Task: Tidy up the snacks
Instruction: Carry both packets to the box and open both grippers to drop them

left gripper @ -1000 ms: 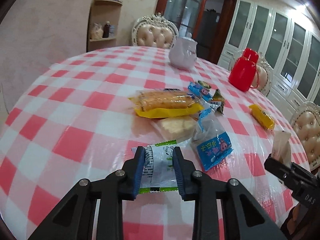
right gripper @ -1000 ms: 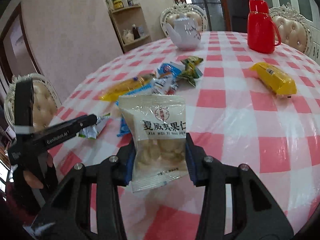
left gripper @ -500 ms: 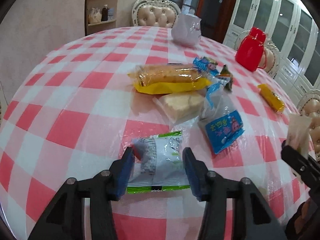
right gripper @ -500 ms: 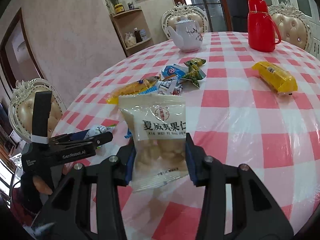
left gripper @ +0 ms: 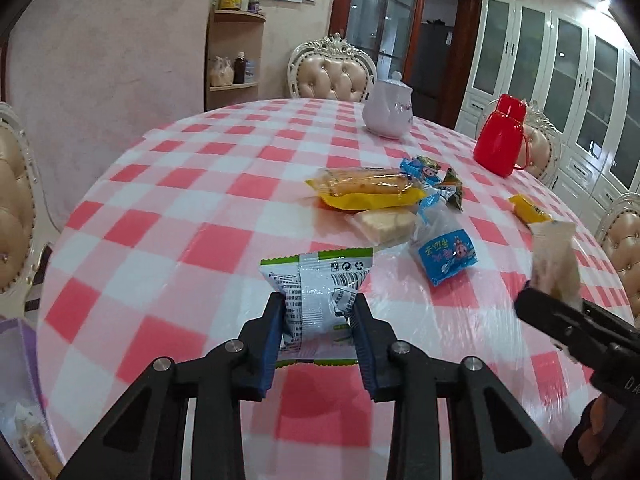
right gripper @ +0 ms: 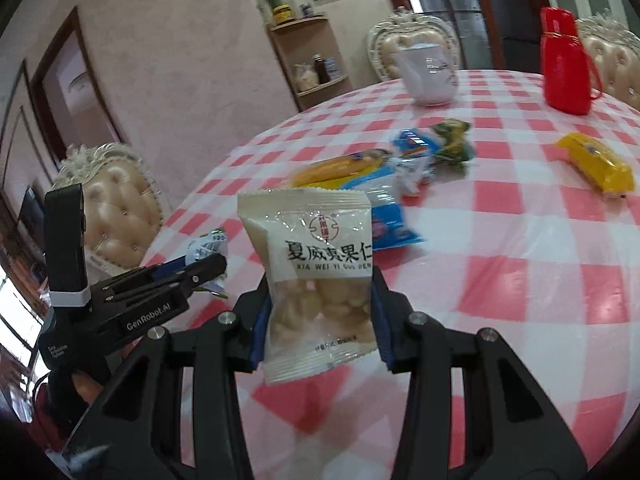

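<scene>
My left gripper (left gripper: 318, 316) is shut on a white and green snack packet (left gripper: 318, 292) and holds it above the checked table (left gripper: 168, 216). My right gripper (right gripper: 320, 304) is shut on a cream nut packet (right gripper: 316, 280) with Chinese print, held upright above the table. The left gripper also shows in the right wrist view (right gripper: 200, 268), at the left. A pile of snacks lies mid-table: a yellow cake pack (left gripper: 368, 192), a clear biscuit pack (left gripper: 384, 222), a blue packet (left gripper: 446, 254). A yellow bar (right gripper: 596, 162) lies apart to the right.
A white teapot (left gripper: 388, 114) and a red flask (left gripper: 500, 140) stand at the far side. Padded chairs (left gripper: 332, 76) ring the table. A purple container (left gripper: 16, 360) with snacks sits at the lower left, beside the table edge.
My left gripper closed on the white and green packet and lifted it off the table. The right gripper keeps the nut packet and has shifted back and left.
</scene>
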The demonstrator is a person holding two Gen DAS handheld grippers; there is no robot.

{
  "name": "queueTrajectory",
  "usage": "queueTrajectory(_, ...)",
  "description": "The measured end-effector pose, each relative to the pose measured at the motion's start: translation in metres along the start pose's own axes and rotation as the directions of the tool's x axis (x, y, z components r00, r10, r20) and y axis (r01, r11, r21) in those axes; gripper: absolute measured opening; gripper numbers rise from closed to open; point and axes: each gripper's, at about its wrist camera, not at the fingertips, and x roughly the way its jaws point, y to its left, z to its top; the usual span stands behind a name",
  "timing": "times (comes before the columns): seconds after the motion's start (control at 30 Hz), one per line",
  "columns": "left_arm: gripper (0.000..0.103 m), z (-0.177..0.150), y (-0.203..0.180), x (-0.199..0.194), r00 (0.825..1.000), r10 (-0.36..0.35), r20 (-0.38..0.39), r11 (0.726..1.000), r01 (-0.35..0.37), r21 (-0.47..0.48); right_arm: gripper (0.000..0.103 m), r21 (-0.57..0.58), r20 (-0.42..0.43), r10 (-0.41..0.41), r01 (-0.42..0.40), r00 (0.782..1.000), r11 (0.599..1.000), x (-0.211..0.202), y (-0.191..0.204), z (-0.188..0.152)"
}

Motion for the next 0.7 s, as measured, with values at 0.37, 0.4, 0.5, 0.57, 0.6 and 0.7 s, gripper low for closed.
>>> queueTrajectory(0.37, 0.035, -0.013, 0.051, -0.042, 0.996, 0.082, 0.033, 0.995, -0.080, -0.060, 0.047, -0.106, -0.063, 0.137, -0.143, 0.989, 0.984, 0.026, 0.076, -0.013)
queueTrajectory(0.4, 0.035, -0.015, 0.060, -0.048, 0.995, 0.097, 0.037, 0.993, -0.094, -0.069, 0.047, -0.111, -0.073, 0.154, -0.161, 0.985, 0.981, 0.029, 0.083, -0.015)
queueTrajectory(0.5, 0.035, -0.022, 0.080, -0.064, 0.990, 0.135, 0.045, 0.987, -0.131, -0.092, 0.047, -0.134, -0.093, 0.187, -0.198, 0.978, 0.971, 0.036, 0.102, -0.019)
queueTrajectory(0.57, 0.035, -0.026, 0.091, -0.072, 0.986, 0.158, 0.045, 0.982, -0.152, -0.109, 0.047, -0.152, -0.113, 0.217, -0.232, 0.970, 0.961, 0.043, 0.118, -0.022)
queueTrajectory(0.6, 0.035, -0.029, 0.098, -0.076, 0.984, 0.173, 0.044, 0.979, -0.167, -0.118, 0.047, -0.160, -0.122, 0.228, -0.246, 0.966, 0.956, 0.045, 0.126, -0.024)
queueTrajectory(0.7, 0.035, -0.038, 0.117, -0.088, 0.976, 0.214, 0.037, 0.968, -0.208, -0.138, 0.047, -0.194, -0.153, 0.262, -0.289, 0.953, 0.937, 0.054, 0.151, -0.030)
